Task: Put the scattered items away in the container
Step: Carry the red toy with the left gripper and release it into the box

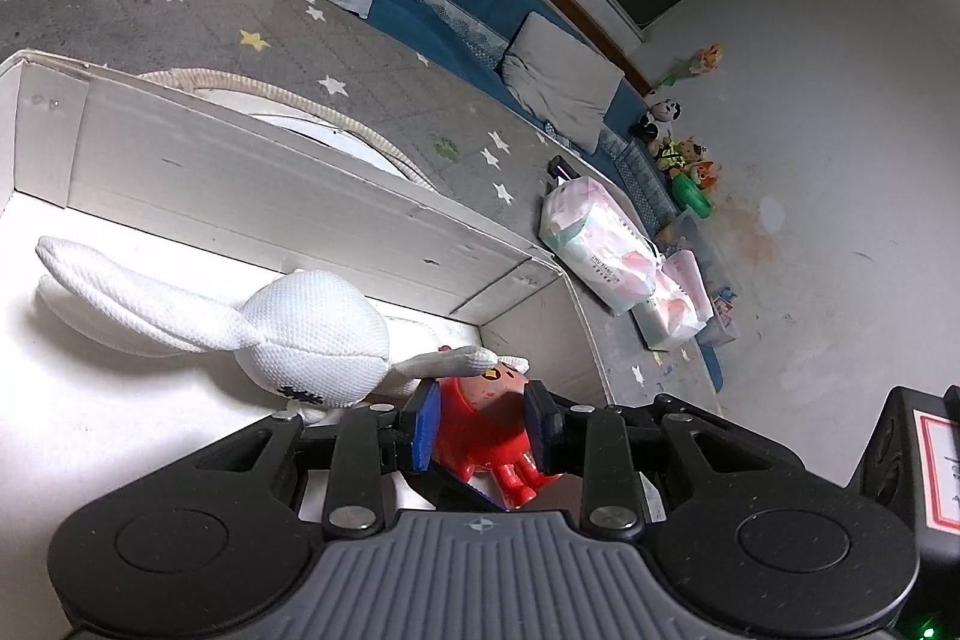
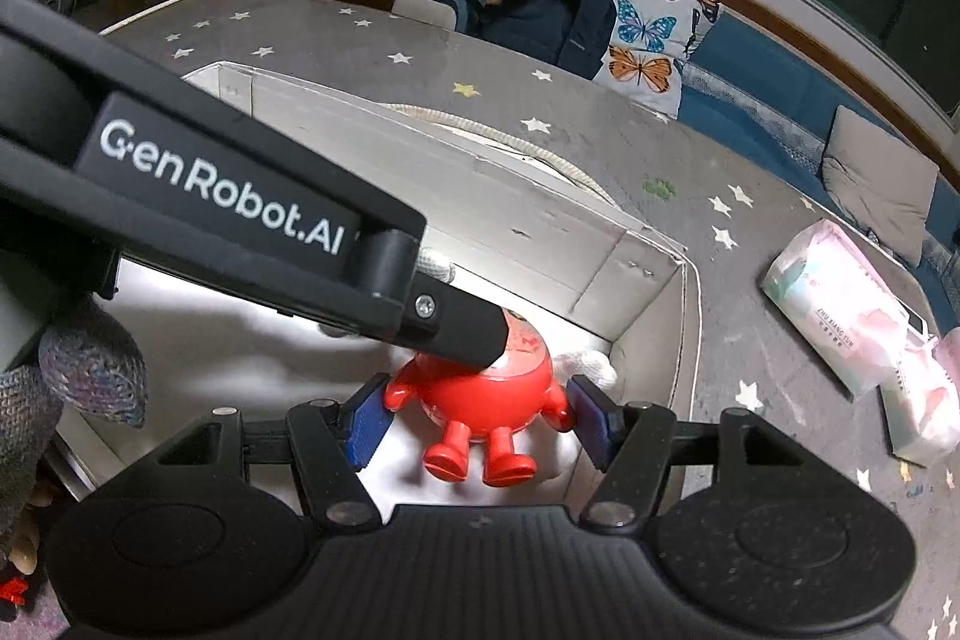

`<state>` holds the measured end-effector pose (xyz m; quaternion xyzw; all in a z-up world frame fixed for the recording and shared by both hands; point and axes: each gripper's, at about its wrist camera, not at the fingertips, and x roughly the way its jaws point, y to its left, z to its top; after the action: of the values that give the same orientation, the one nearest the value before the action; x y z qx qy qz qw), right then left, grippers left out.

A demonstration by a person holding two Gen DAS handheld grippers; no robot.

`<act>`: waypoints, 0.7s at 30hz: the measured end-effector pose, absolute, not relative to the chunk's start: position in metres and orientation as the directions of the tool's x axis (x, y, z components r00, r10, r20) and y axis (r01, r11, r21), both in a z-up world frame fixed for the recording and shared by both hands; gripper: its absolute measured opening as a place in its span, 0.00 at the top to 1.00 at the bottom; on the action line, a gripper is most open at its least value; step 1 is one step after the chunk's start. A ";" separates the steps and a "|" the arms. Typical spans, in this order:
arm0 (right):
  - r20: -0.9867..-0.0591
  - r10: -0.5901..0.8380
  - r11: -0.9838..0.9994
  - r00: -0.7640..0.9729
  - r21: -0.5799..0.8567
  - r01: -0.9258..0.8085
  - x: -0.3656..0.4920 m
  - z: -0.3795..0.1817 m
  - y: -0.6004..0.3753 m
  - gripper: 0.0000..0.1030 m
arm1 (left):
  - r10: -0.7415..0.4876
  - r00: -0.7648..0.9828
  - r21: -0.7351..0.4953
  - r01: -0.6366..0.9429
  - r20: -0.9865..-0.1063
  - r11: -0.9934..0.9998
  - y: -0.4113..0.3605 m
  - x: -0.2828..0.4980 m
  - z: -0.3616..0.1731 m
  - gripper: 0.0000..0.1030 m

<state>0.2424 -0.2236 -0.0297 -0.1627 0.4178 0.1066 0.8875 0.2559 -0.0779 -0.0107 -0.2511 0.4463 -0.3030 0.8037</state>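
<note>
White rabbit (image 1: 312, 334) crowds red toy (image 1: 480, 430) — left gripper (image 1: 483, 427) across it

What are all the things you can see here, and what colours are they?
Red toy figure: 1, red with a pinkish face, inside the box, between the gripper fingers of both grippers.
Plush bunny: 1, white, lying in the box beside the red toy.
Box: 1, white cardboard, open top, on the mat.
Mat: 1, grey with stars, under the box.
Tissue packs: 2, pink and white, on the mat right of the box.
Butterfly pillow: 1, white with coloured butterflies, on the blue sofa.
Backpack: 1, dark, beside the pillow.
Small plush toys: several, mixed colours, by the wall.
Left gripper: black, blue pads, closed on the red toy.
Right gripper: black, blue pads, open around the toy.
</note>
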 end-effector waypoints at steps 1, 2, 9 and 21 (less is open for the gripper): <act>-0.777 0.052 0.924 0.628 -0.201 -0.325 0.242 -0.029 -0.223 0.38 | -0.710 0.418 -0.673 0.262 -0.566 0.691 -0.078 0.256 -0.010 0.68; -0.777 0.053 0.925 0.627 -0.199 -0.324 0.241 -0.029 -0.222 0.37 | -0.708 0.420 -0.670 0.263 -0.568 0.694 -0.079 0.255 -0.010 0.68; -0.766 0.076 0.934 0.638 -0.170 -0.315 0.238 -0.025 -0.226 0.37 | -0.696 0.429 -0.651 0.274 -0.576 0.708 -0.081 0.251 -0.007 0.69; -0.735 0.109 0.940 0.669 -0.142 -0.310 0.228 -0.016 -0.233 0.37 | -0.692 0.454 -0.638 0.296 -0.561 0.711 -0.080 0.242 0.004 0.69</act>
<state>0.2280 -0.2330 -0.0155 -0.1286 0.3900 0.1159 0.9044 0.2416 -0.0801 0.0043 -0.2322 0.4272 -0.3011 0.8203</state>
